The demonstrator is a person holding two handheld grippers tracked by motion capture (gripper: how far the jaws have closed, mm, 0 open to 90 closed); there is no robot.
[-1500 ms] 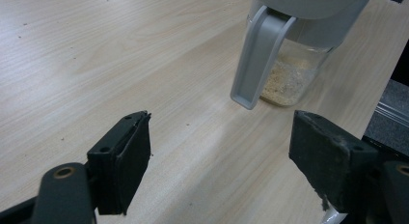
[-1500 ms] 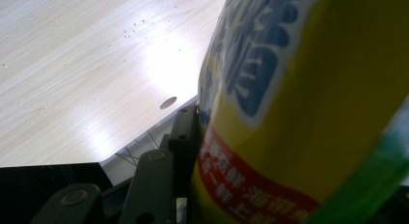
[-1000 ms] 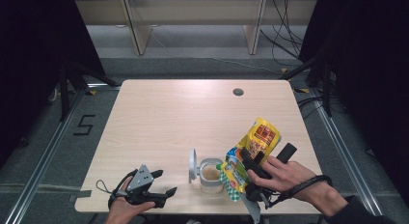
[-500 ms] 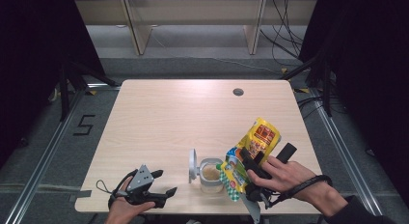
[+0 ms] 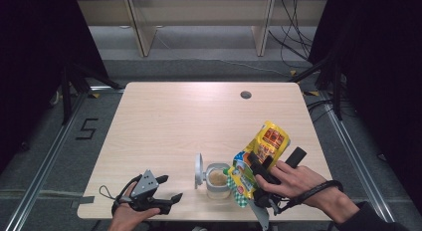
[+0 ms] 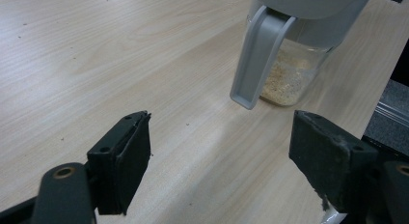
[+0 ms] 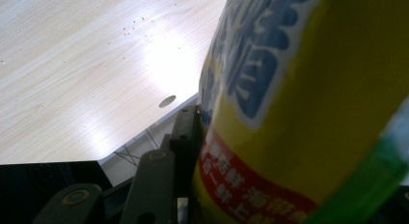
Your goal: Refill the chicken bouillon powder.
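Observation:
A clear jar [image 5: 217, 179] of pale granules stands near the table's front edge, its grey lid [image 5: 199, 170] flipped open to the left. My right gripper [image 5: 260, 172] is shut on a yellow snack pouch [image 5: 263, 149], held tilted with its green lower end against the jar's right rim. In the right gripper view the pouch [image 7: 308, 108] presses against one black finger [image 7: 185, 132]; the other finger is hidden behind it. My left gripper [image 5: 170, 187] rests open on the table left of the jar. In the left gripper view the jar [image 6: 289, 74] and its lid flap [image 6: 255, 64] sit beyond my left gripper [image 6: 219, 156].
The light wooden table [image 5: 174, 121] has a round cable hole [image 5: 246, 95] at the back right. Its front edge lies just under both hands. Dark floor and metal rails [image 5: 45, 166] flank the table, with shelf legs [image 5: 142, 32] behind.

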